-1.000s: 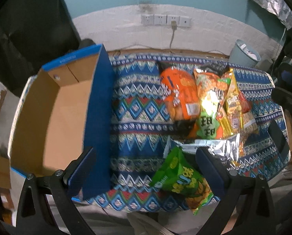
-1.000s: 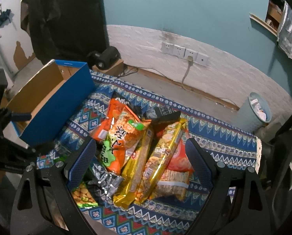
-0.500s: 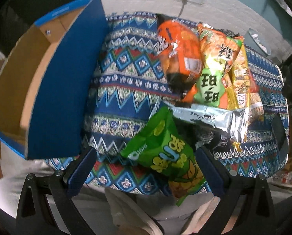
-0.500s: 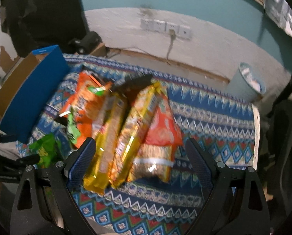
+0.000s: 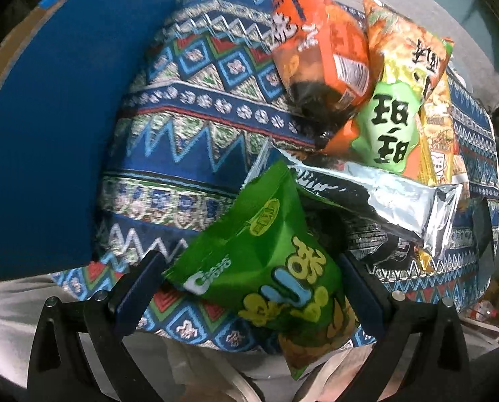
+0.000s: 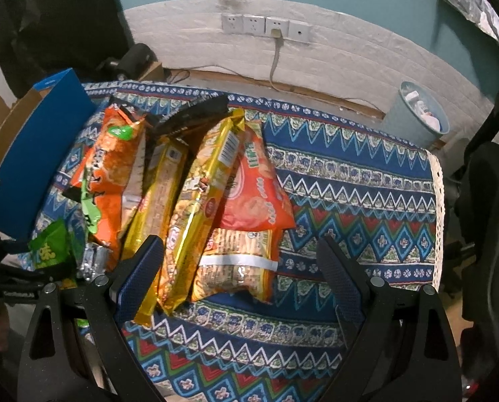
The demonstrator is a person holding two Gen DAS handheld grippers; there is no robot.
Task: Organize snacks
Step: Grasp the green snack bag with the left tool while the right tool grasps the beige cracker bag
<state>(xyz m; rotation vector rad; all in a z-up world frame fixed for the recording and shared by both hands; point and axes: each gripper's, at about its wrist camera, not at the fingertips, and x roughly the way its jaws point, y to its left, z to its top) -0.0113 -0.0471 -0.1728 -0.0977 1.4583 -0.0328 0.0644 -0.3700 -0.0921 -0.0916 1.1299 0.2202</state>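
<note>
A pile of snack bags lies on a patterned cloth (image 5: 189, 154). A green snack bag (image 5: 269, 268) sits at the table's near edge, between the fingers of my open left gripper (image 5: 249, 288). Beyond it lie a silver and black packet (image 5: 376, 197), an orange bag (image 5: 319, 53) and an orange-green bag (image 5: 393, 110). My right gripper (image 6: 239, 278) is open above the near ends of a gold packet (image 6: 199, 207) and an orange cracker bag (image 6: 249, 221). The green bag also shows in the right wrist view (image 6: 50, 248).
An open blue cardboard box (image 5: 55, 127) stands at the left of the table, also in the right wrist view (image 6: 31, 154). A pale bin (image 6: 417, 114) stands on the floor by the wall. The cloth's right half (image 6: 366, 201) holds no bags.
My left gripper has moved down and forward, so the green bag now lies between its fingers. My right gripper has dropped closer over the gold packet and cracker bag.
</note>
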